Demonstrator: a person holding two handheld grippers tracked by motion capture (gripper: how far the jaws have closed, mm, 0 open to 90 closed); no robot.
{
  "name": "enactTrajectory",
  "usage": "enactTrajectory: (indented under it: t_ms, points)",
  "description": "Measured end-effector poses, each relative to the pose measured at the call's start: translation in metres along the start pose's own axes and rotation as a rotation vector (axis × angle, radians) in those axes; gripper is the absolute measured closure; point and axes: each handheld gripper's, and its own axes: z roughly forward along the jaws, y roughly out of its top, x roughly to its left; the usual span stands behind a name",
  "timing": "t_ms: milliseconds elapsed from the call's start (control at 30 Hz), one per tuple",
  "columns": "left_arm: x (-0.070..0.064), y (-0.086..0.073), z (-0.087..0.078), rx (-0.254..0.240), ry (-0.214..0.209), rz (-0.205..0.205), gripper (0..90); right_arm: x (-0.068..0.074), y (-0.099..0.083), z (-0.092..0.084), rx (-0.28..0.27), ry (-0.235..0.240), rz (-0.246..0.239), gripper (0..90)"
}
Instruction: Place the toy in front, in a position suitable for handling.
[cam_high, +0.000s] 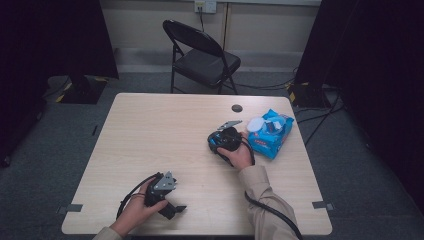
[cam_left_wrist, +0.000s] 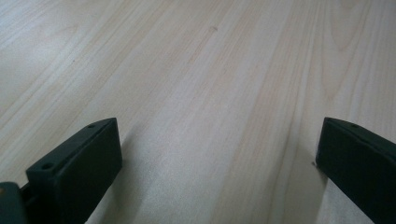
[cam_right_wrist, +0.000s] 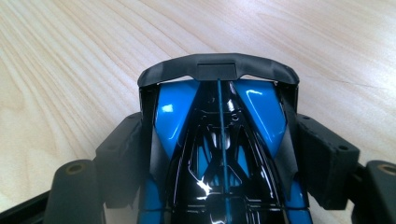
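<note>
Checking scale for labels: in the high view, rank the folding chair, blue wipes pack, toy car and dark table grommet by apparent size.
1. folding chair
2. blue wipes pack
3. toy car, partly hidden by the right hand-held gripper
4. table grommet

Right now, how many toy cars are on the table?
1. The blue and black toy car sits between the right tongs, left of the blue wipes pack. Others may hide behind the hand.

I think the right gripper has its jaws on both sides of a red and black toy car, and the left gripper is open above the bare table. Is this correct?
Not quite: the toy car is blue and black, not red, as the right gripper view shows. The rest holds: the right gripper has its jaws on both sides of the car, and the left gripper is open above the bare table.
</note>
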Motion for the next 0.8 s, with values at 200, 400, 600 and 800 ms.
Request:
enactTrajectory:
  t_ms: [200, 400, 600, 800]
  points:
    - [0.0, 0.0, 0.0, 0.001, 0.0, 0.001, 0.0, -0.002, 0.0, -0.003, -0.001, 0.013, 0.011, 25.3]
    - [0.0, 0.0, 0.0, 0.0, 0.0, 0.0, 0.0, -0.004, 0.002, -0.009, -0.024, 0.019, 0.017, 25.4]
    - [0.0, 0.0, 0.0, 0.0, 0.0, -0.001, 0.0, -0.01, -0.003, -0.018, -0.048, 0.011, 0.032, 25.4]
    - [0.0, 0.0, 0.0, 0.0, 0.0, -0.001, 0.0, -0.016, -0.007, -0.034, -0.091, 0.005, 0.045, 25.4]
